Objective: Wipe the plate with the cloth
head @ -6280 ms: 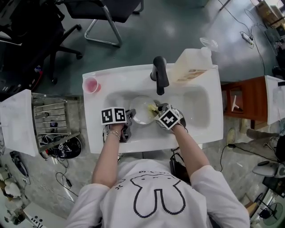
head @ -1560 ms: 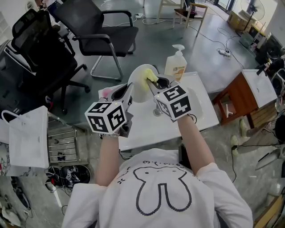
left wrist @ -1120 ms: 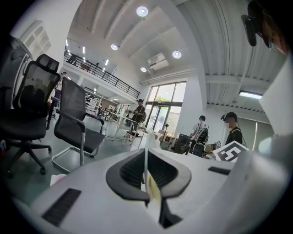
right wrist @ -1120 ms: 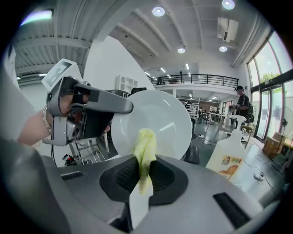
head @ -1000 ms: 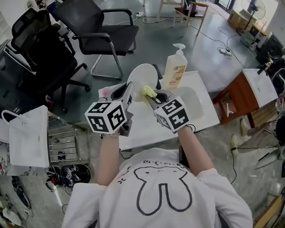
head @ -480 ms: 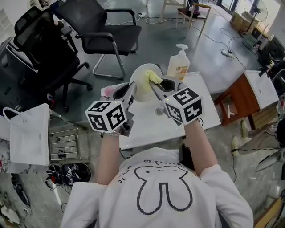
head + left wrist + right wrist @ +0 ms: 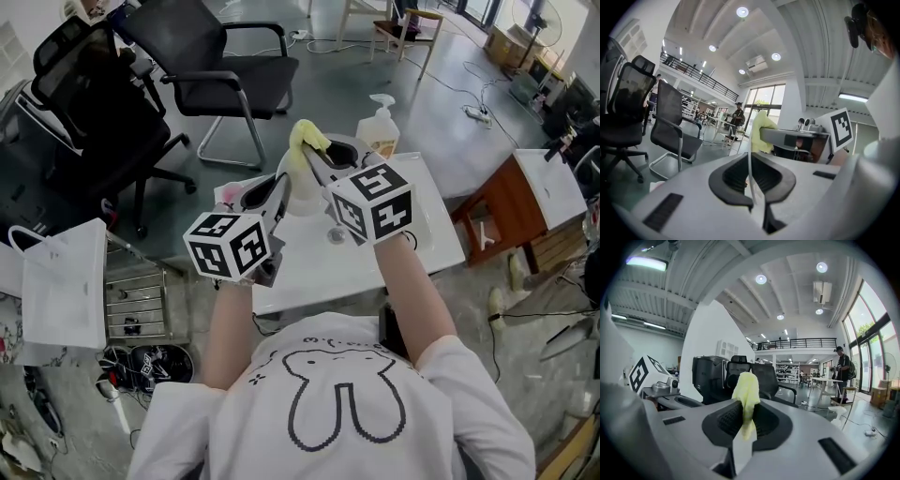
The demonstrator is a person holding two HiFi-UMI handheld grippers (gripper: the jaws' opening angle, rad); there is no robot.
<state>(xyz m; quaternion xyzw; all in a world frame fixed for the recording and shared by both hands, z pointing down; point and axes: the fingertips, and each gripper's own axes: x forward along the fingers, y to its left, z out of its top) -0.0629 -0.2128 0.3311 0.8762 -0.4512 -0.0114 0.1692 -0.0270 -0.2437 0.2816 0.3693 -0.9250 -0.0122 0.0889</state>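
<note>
Held up in front of me, the white plate (image 7: 302, 195) stands on edge, and my left gripper (image 7: 279, 189) is shut on its lower rim. In the left gripper view the plate (image 7: 749, 165) shows as a thin edge between the pads. My right gripper (image 7: 316, 159) is shut on the yellow cloth (image 7: 307, 139), which sits at the plate's top rim. The cloth (image 7: 746, 397) sticks up from between the right gripper's (image 7: 744, 423) pads. From the left gripper (image 7: 751, 180) the cloth (image 7: 761, 133) appears just beyond the plate edge.
Below my hands is the white sink (image 7: 412, 239) with a soap bottle (image 7: 379, 131) at its back and a pink cup (image 7: 225, 195) at its left corner. Black office chairs (image 7: 225, 66) stand behind. A wire rack (image 7: 131, 300) is at the left, a wooden stool (image 7: 506, 206) at the right.
My right gripper has risen with the cloth, from the plate's face up to its top rim. The left gripper and the plate have stayed where they were.
</note>
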